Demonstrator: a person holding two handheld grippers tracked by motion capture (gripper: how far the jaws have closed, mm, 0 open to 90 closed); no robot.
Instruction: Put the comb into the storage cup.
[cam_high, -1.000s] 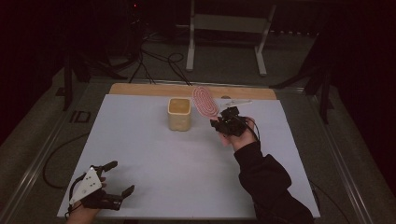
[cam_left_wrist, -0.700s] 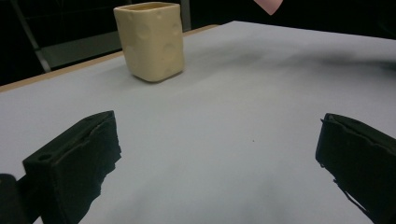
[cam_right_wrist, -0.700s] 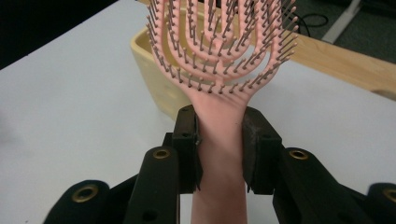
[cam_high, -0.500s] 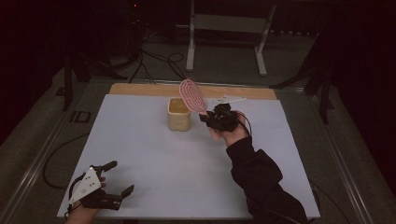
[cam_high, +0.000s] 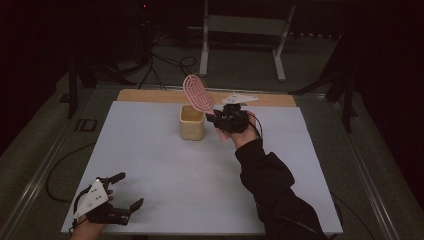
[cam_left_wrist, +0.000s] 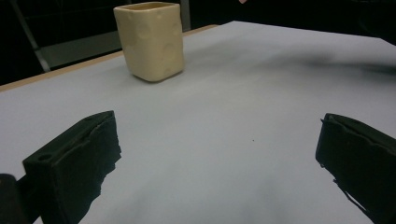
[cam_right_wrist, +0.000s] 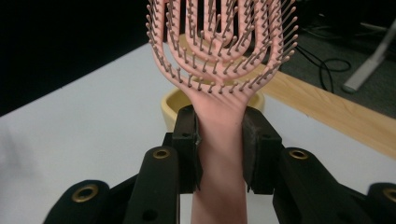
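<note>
Two jaws of right gripper clamped on pink hairbrush handle, bristled head above.

You work at a table with a pale grey-white top and a strip of bare wood along its far edge, lit from above while the room around it falls into near darkness. Beyond that edge you face a grey floor where black cables coil beside the legs of a light metal stand. A metal rail runs along the table's left side.
</note>
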